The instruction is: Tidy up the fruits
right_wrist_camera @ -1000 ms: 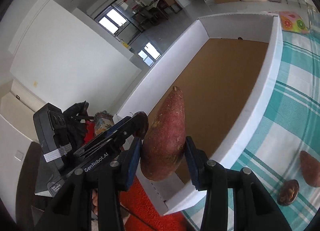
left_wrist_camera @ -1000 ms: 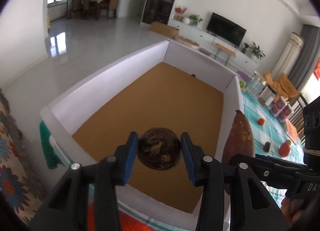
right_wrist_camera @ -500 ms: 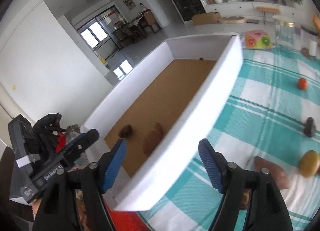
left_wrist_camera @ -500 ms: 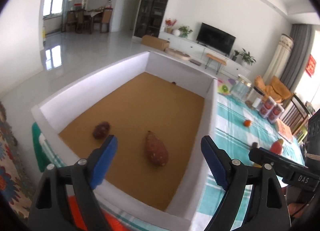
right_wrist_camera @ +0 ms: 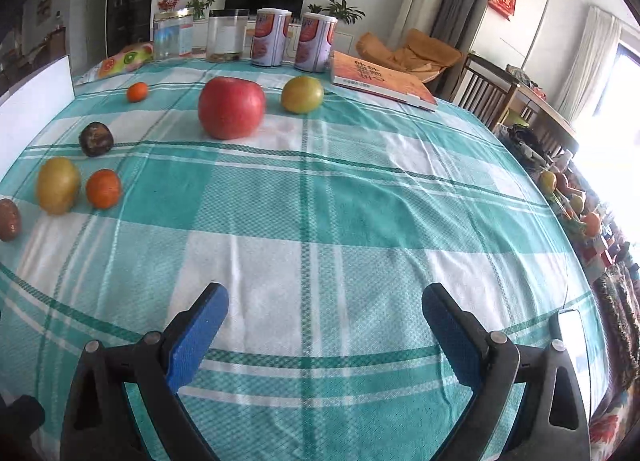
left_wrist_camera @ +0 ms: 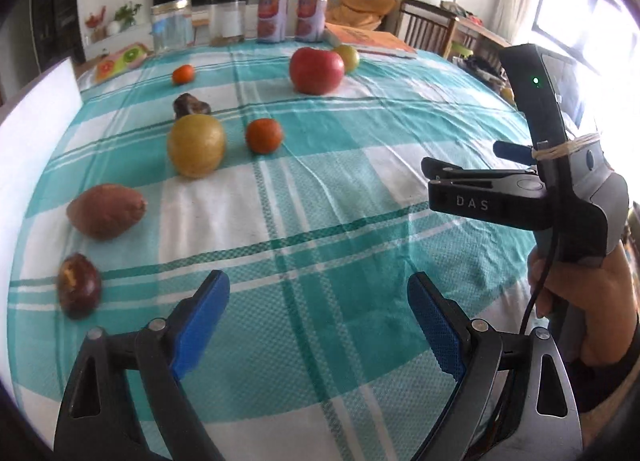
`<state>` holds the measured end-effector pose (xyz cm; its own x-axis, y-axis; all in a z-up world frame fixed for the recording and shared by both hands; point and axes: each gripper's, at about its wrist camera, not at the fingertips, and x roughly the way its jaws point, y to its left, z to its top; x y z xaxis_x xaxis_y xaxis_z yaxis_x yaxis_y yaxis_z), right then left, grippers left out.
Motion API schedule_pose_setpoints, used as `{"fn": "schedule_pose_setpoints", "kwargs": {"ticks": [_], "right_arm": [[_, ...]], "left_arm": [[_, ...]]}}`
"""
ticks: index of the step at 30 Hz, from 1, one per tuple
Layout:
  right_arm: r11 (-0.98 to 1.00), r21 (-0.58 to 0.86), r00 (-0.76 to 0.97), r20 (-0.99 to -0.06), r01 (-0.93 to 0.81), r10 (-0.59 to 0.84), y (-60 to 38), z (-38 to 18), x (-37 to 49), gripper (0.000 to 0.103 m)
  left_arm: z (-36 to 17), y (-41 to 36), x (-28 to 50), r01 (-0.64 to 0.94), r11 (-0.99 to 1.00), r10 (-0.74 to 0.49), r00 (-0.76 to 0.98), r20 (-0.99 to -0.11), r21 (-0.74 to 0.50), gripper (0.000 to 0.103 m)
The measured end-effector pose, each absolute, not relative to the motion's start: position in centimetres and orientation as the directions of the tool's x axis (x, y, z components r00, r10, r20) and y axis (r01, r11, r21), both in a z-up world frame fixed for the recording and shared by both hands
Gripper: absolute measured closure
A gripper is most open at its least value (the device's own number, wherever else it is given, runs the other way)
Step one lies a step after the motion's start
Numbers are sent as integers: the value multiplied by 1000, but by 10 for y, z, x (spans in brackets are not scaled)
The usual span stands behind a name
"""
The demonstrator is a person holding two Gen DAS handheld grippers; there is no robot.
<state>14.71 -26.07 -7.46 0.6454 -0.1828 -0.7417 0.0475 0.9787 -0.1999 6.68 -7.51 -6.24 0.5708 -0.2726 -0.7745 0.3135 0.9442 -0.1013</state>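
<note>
Both grippers [left_wrist_camera: 318, 325] [right_wrist_camera: 324, 331] swung from box [left_wrist_camera: 36, 149] to tablecloth [right_wrist_camera: 320, 201] (jaws apart, empty).

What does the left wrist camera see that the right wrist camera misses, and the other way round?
Only the left wrist view shows the dark wrinkled fruit nearest its camera, the whole sweet potato, and the right gripper held in a hand. Only the right wrist view shows the orange book in full and a phone at the table's edge. Both show the red apple, yellow fruit, two small oranges, the jars, and the checked tablecloth.
</note>
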Motion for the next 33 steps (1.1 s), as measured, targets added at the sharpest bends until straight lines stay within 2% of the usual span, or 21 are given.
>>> {"fn": "schedule_pose_setpoints", "kwargs": {"ticks": [7,14,33], "right_arm": [[997,-1,598,-800,76,-46,-289,-84,150,2],[998,-6,596,-802,58,-39,-282,-85,149,0],[999,6,598,-801,54,-27,-282,-85,148,0]], "left_arm": [[-74,-85,85,299,953,-229,580,-782,-57,11],[-81,-99,89,308,951,-184,584,-791,5,6],[-82,-99,92,306,952,-185,576,-796,0,1]]}}
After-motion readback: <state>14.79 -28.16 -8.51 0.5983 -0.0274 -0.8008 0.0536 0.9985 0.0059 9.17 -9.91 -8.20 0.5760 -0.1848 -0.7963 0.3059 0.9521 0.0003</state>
